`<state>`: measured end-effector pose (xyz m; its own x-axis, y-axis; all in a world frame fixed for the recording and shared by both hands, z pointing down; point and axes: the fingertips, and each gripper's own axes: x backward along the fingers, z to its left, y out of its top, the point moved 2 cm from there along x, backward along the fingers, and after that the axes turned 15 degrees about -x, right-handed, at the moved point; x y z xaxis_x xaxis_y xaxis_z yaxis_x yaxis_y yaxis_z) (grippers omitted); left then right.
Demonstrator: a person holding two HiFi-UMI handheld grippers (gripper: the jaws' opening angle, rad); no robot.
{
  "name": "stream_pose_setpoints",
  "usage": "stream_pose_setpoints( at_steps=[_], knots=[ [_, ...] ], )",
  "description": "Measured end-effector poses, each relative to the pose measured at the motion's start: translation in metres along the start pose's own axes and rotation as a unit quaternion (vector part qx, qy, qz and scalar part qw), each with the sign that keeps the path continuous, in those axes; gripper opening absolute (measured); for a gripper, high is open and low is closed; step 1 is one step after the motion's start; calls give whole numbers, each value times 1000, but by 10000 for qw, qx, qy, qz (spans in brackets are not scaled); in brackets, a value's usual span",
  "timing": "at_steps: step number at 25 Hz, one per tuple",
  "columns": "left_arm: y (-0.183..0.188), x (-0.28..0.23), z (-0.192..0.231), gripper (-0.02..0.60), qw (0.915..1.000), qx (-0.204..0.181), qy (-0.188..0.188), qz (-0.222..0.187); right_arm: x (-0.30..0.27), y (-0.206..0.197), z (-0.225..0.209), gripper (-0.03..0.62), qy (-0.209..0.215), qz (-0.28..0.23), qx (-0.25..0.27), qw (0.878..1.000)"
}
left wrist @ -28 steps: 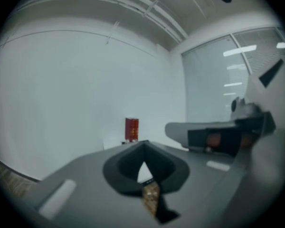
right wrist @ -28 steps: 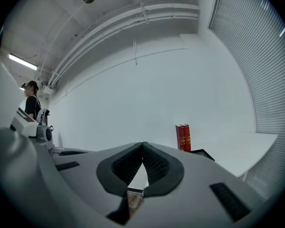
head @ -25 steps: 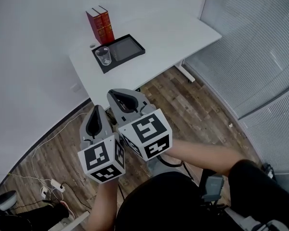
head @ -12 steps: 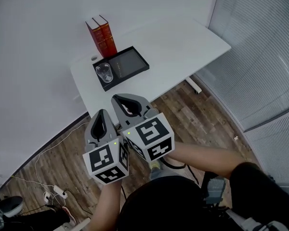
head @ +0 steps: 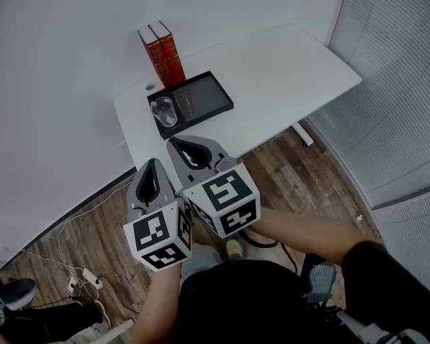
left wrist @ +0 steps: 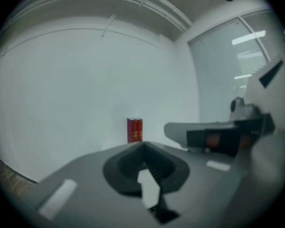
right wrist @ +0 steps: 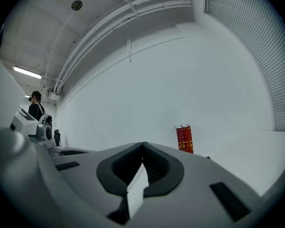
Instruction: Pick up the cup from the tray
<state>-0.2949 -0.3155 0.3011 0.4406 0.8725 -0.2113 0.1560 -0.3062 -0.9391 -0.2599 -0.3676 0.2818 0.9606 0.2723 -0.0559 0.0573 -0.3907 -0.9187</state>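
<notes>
- Head view: cup sits on the tray, well ahead of my right tool, which is closed and empty.
- My left tool is closed too, just beside it.
- I'd open wide before reaching in.

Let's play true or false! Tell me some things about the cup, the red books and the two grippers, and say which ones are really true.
1. The cup stands upright on the black tray. True.
2. The right gripper is holding the cup. False: its jaws are shut with nothing between them, and it has not reached the table.
3. Two red books stand upright just behind the tray. True.
4. The left gripper is wide open. False: its jaws are together and empty.
5. The tray sits on the wooden floor. False: it sits on the white table.
</notes>
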Motion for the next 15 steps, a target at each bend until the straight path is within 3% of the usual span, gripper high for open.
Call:
stream_pose_setpoints(
  at_steps=[7,15],
  knots=[
    [10,-12,-1,0,9998,-179,-60,6,-4,11,-10,15,0,-147,-125,9998],
    [-6,-37,0,0,9996,-17,-264,50,-24,1,-26,15,-132,-62,-156,9998]
  ],
)
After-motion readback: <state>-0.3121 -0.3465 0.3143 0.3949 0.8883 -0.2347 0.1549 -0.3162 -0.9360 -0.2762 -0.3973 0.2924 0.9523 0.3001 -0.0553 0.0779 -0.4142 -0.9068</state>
